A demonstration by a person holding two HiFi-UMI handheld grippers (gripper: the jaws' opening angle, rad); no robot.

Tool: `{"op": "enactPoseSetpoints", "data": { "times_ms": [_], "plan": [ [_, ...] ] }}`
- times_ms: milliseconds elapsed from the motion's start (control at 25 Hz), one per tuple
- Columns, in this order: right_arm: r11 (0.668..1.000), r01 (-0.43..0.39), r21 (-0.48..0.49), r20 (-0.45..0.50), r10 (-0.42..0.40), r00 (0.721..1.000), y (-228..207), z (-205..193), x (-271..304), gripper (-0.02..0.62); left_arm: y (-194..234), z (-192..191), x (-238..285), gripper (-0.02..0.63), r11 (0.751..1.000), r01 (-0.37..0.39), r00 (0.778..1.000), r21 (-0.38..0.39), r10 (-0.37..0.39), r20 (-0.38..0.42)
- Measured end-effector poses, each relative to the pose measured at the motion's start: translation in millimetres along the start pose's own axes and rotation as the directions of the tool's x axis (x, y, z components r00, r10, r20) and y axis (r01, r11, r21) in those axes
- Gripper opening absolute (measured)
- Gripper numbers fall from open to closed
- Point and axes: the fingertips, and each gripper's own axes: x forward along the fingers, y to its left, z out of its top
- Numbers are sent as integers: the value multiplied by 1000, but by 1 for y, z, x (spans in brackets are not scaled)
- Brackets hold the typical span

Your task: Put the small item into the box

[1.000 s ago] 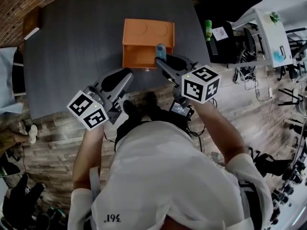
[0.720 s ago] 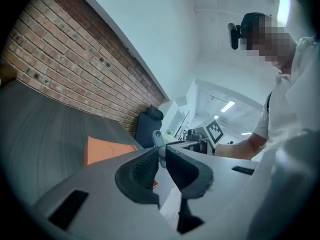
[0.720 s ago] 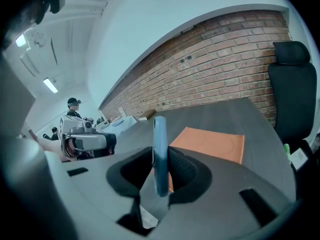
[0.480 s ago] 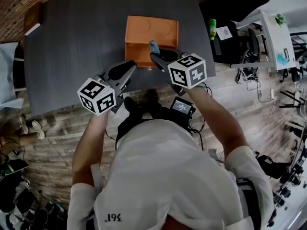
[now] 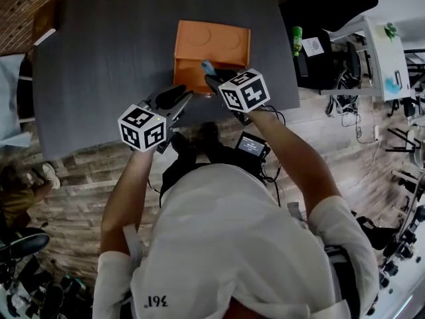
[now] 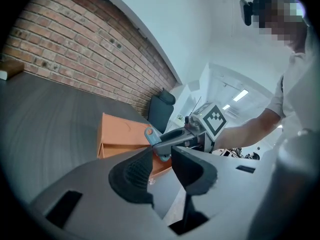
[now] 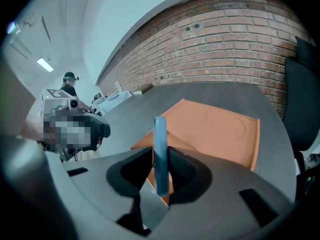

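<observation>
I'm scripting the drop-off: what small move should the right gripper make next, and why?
Probably lower the right gripper a little toward the open front part of the orange box before releasing. Its jaws are clamped edge-on on the blue item, and the head view shows that item over the front part, apparently above it, not yet inside.

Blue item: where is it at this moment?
In the right gripper view, the blue item stands edge-on, clamped in the right gripper, over the near side of the orange box.
</observation>
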Motion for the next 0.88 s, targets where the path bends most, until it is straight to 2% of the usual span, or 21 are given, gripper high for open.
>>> {"op": "enactPoseSetpoints", "data": {
  "times_ms": [280, 600, 880],
  "plan": [
    [999, 10, -34, -130, -14, 991, -15, -20, 39, 104, 9, -14, 10, 114, 999, -6, 999, -42, 5, -31],
    [998, 21, -63, -286, -39, 958, -33, -39, 71, 104, 7, -16, 17, 118, 998, -4, 999, -69, 0, -48],
    [999, 22, -46, -319, -36, 947, -36, -52, 80, 103, 7, -20, 17, 118, 996, -13, 999, -93, 9, -45]
  ]
}}
